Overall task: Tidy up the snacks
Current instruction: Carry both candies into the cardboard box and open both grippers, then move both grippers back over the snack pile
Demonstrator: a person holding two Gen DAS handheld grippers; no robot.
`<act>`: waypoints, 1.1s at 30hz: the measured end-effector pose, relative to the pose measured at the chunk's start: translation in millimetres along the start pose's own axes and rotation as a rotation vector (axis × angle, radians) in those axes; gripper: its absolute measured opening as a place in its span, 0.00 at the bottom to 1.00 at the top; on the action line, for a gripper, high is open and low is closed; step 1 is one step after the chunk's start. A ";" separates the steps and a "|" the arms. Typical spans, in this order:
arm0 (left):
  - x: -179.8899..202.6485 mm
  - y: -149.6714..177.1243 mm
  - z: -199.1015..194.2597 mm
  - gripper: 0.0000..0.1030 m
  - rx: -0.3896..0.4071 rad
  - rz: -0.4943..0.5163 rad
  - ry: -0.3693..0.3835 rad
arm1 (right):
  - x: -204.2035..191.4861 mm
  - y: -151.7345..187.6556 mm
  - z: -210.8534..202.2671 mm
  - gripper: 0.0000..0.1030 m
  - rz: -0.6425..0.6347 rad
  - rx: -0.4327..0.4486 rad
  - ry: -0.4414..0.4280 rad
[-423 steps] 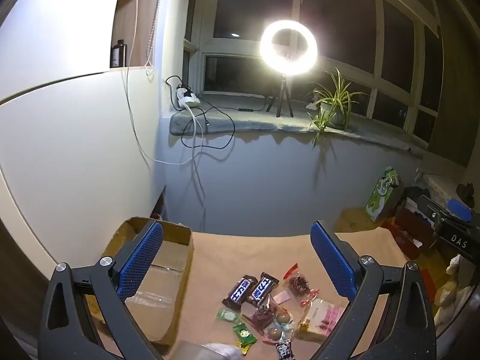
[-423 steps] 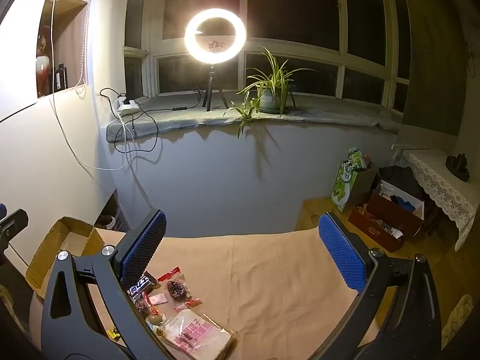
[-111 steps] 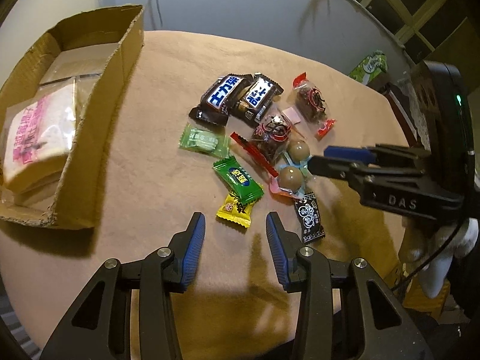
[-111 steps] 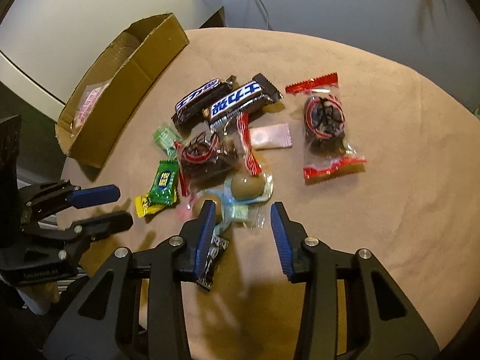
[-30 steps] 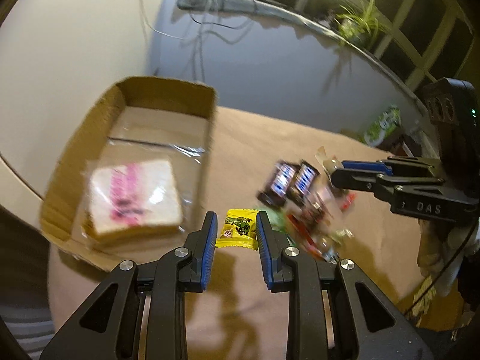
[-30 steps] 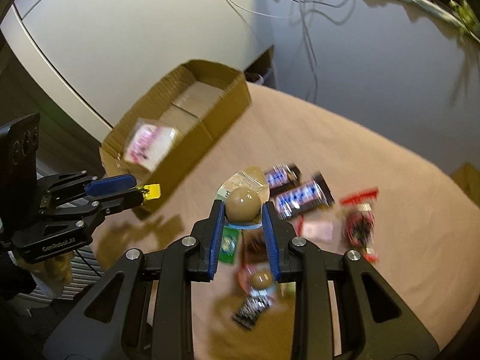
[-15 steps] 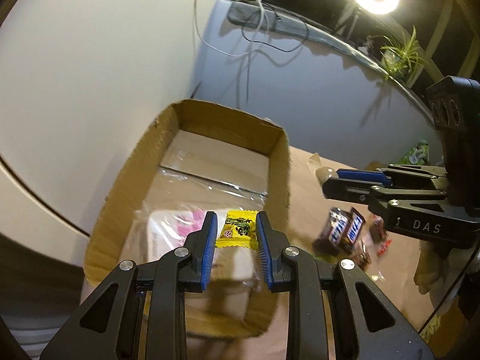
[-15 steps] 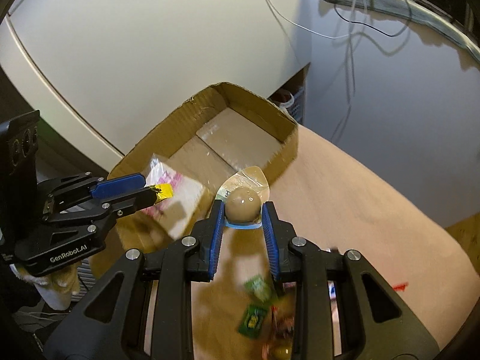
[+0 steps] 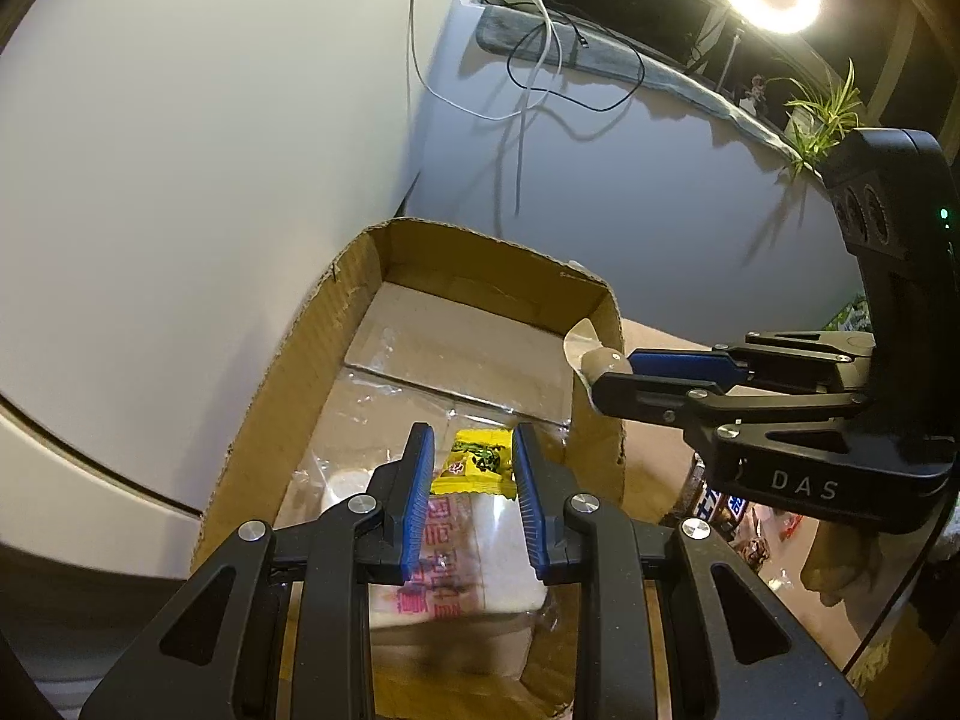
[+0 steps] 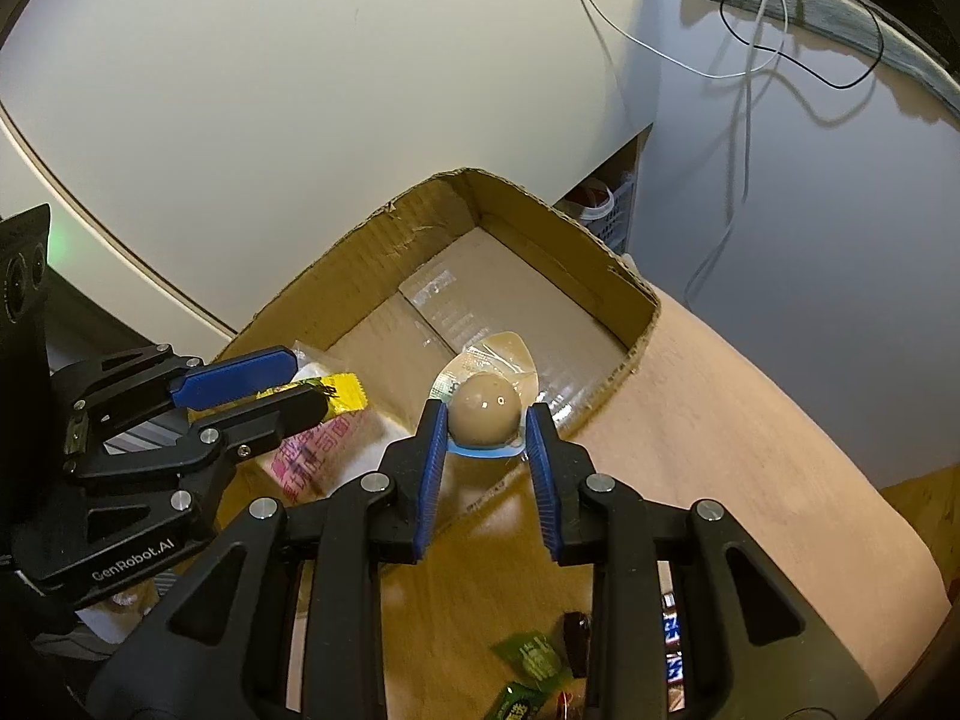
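snacks hang over the cardboard box: left gripper clamps a yellow candy above the wrapped bread, right gripper pinches a brown ball at the near wall.

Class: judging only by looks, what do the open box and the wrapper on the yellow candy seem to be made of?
Box: matte brown corrugated cardboard, probably; its torn rim shows fluting.
Yellow candy: wrapper looks like glossy printed plastic film with crimped ends, though foil lining cannot be ruled out.

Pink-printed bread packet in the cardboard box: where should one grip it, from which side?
Likely from above: the cardboard box walls block its sides. Pinch the pink-printed bread packet across its thick white body, as it lies flat.
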State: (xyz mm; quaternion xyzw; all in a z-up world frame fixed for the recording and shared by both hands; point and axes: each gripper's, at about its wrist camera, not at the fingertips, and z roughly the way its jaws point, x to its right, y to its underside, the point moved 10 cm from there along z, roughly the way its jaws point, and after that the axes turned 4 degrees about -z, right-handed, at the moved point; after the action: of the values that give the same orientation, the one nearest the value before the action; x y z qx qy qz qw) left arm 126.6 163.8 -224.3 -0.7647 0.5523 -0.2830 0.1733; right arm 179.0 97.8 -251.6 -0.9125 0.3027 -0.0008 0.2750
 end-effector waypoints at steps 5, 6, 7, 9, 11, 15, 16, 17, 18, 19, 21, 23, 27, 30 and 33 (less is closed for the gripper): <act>-3.3 -2.0 -0.5 0.32 0.002 -0.008 -0.009 | -2.8 -3.3 1.9 0.32 -0.012 0.005 0.005; -4.0 -2.2 -1.4 0.32 0.004 -0.010 -0.011 | -2.6 -3.9 1.6 0.33 -0.012 0.007 0.008; -4.3 -2.6 -1.9 0.32 0.005 -0.011 -0.011 | -2.2 -4.2 1.4 0.34 -0.011 0.008 0.011; -4.9 -3.1 -3.0 0.32 0.007 -0.012 -0.012 | -1.3 -4.9 0.7 0.34 -0.005 0.012 0.012; -5.8 -3.7 -4.6 0.32 0.010 -0.012 -0.014 | -0.1 -5.1 -1.2 0.40 0.001 0.016 0.013; -5.4 -2.9 -8.5 0.32 0.013 -0.009 -0.016 | 2.2 -5.8 -8.2 0.48 0.007 0.031 0.019; -4.9 -2.4 -9.9 0.32 0.014 -0.008 -0.017 | 2.6 -6.1 -9.8 0.48 0.009 0.034 0.021; -4.7 -2.1 -11.0 0.32 0.015 -0.008 -0.017 | 3.4 -5.8 -12.1 0.48 0.011 0.037 0.023; -4.2 -1.5 -12.3 0.32 0.016 -0.008 -0.017 | 4.3 -5.3 -14.2 0.48 0.013 0.040 0.024; -3.4 -1.0 -13.6 0.32 0.016 -0.009 -0.017 | 5.2 -4.2 -16.4 0.48 0.015 0.042 0.026; -1.7 -0.1 -16.0 0.32 0.016 -0.008 -0.013 | 7.2 -1.7 -20.8 0.48 0.020 0.045 0.031; 2.1 1.1 -18.8 0.32 0.015 -0.006 -0.008 | 11.2 2.1 -27.3 0.50 0.026 0.050 0.040; 13.3 4.8 -23.9 0.32 0.014 0.007 0.011 | 22.7 14.9 -42.7 0.58 0.042 0.059 0.059; 25.0 11.3 -25.7 0.32 0.005 0.013 0.030 | 34.7 28.1 -54.4 0.60 0.061 0.064 0.080; 37.7 20.1 -25.1 0.32 -0.013 0.026 0.051 | 50.3 46.1 -67.9 0.63 0.090 0.063 0.104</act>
State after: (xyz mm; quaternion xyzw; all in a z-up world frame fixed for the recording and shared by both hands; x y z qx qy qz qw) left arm 104.6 122.8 -207.2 -0.7510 0.5684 -0.2967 0.1578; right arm 183.2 5.2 -225.4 -0.8876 0.3571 -0.0454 0.2873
